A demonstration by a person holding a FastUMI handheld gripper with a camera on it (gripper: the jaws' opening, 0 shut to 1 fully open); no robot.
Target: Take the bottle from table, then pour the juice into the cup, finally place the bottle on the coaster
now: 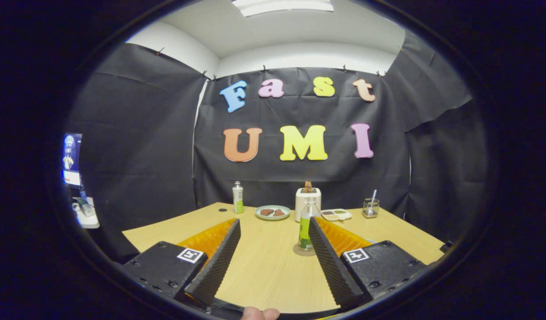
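On the tabletop (264,266) the bottle (305,229) already stands on its coaster (299,251), beside the right finger, jaws spread and empty. It looks like the closing step; next, I'd judge, back straight away.

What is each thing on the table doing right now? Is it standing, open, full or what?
gripper: open, fingers spread wide, holding nothing.
bottle: upright on the coaster, just ahead of the right finger, untouched.
second bottle: upright at the table's far edge, capped.
plate: flat, with food on it.
toaster: upright, something sticking out the top.
tray: flat, compartments filled.
wire holder: upright, a stick in it.
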